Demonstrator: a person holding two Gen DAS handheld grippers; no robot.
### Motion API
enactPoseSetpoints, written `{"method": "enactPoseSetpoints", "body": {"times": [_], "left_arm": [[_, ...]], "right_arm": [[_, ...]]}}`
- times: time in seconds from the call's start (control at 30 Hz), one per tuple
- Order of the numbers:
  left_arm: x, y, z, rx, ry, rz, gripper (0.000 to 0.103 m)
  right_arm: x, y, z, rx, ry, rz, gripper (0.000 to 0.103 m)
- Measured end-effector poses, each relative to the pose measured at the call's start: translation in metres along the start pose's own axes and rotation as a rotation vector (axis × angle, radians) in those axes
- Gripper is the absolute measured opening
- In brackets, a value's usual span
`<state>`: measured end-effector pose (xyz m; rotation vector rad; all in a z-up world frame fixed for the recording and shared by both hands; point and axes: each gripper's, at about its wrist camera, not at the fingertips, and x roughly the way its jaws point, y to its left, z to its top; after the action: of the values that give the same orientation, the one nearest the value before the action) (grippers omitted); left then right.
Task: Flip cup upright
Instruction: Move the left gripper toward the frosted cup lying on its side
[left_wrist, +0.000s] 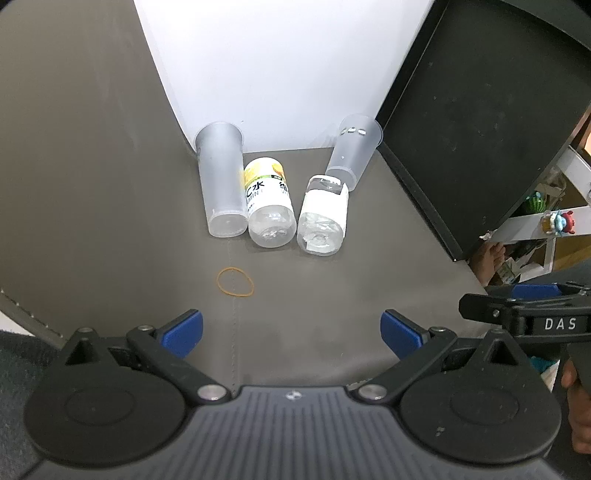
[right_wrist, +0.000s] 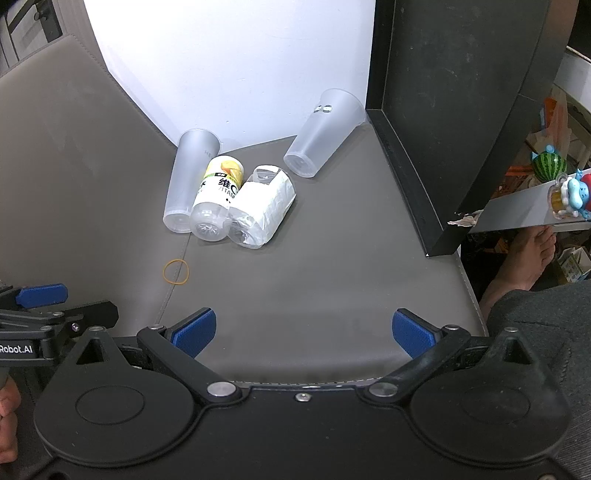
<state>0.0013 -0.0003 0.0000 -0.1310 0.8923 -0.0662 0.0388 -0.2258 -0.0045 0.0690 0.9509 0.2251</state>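
Note:
Two frosted plastic cups lie on their sides on the grey mat. The left cup (left_wrist: 221, 181) (right_wrist: 190, 181) lies against a yellow-labelled bottle (left_wrist: 267, 203) (right_wrist: 218, 197). The right cup (left_wrist: 352, 153) (right_wrist: 321, 131) lies near the black box, its base toward me. A white-labelled bottle (left_wrist: 323, 216) (right_wrist: 260, 206) lies between them. My left gripper (left_wrist: 291, 332) is open and empty, well short of the objects. My right gripper (right_wrist: 304, 328) is open and empty, also near the mat's front edge.
A rubber band (left_wrist: 235, 281) (right_wrist: 176, 271) lies on the mat in front of the bottles. A tall black box (left_wrist: 480, 122) (right_wrist: 450, 110) stands at the right. A white wall (left_wrist: 266, 66) backs the mat. The other gripper (left_wrist: 524, 321) (right_wrist: 40, 321) shows at each view's edge.

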Motion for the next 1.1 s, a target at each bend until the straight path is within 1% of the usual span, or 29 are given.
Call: {"method": "enactPoseSetpoints", "body": {"times": [0.77, 1.1], "left_arm": [[-0.0019, -0.0044, -0.0010, 0.017, -0.008, -0.014, 0.102], [-0.0039, -0.0088, 0.0050, 0.036, 0.003, -0.029, 0.102]], "right_arm": [[-0.0009, -0.0005, -0.0007, 0.005, -0.004, -0.001, 0.103], [-0.0008, -0.0021, 0.0019, 0.014, -0.003, 0.007, 0.103]]}}
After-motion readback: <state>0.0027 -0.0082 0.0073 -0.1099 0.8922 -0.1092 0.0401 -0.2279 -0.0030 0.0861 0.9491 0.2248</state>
